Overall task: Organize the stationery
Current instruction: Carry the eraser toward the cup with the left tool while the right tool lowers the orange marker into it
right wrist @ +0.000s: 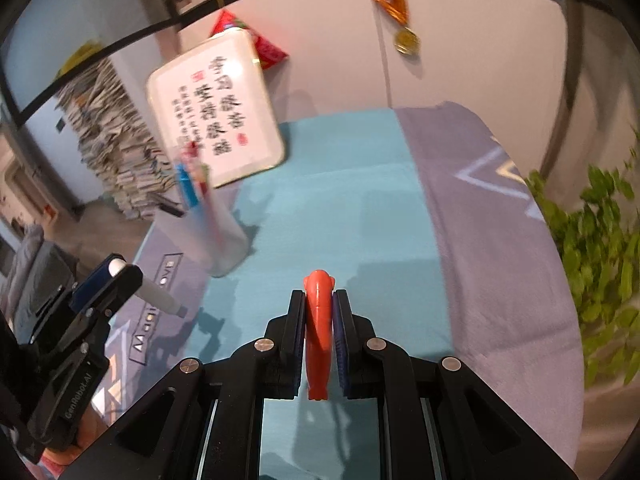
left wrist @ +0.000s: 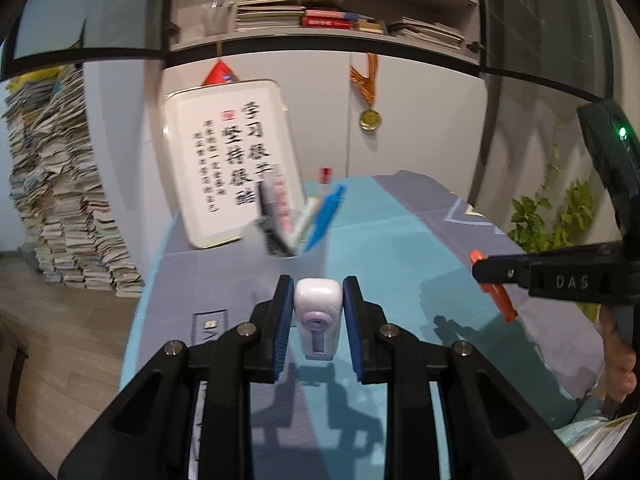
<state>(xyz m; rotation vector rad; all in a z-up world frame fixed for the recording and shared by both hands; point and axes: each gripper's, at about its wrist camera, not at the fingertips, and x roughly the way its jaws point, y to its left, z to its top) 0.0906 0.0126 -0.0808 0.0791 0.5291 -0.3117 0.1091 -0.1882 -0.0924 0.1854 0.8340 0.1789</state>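
Observation:
My left gripper (left wrist: 319, 300) is shut on a white and lilac correction tape (left wrist: 318, 314) and holds it above the table. It also shows at the left of the right wrist view (right wrist: 116, 276), gripping the same white item (right wrist: 158, 294). My right gripper (right wrist: 319, 300) is shut on an orange fish-shaped pen (right wrist: 318, 332); it also shows at the right of the left wrist view (left wrist: 486, 270) with the orange pen (left wrist: 498, 294). A clear pen holder (left wrist: 298, 220) with a blue pen and other stationery stands ahead; it also shows in the right wrist view (right wrist: 212, 224).
The table is covered by a teal and grey cloth (left wrist: 400, 232). A framed calligraphy board (left wrist: 230, 160) leans on the wall behind the holder. A tall paper stack (left wrist: 60, 200) stands at left, a green plant (right wrist: 600, 240) at right, and a medal (left wrist: 370, 118) hangs on the wall.

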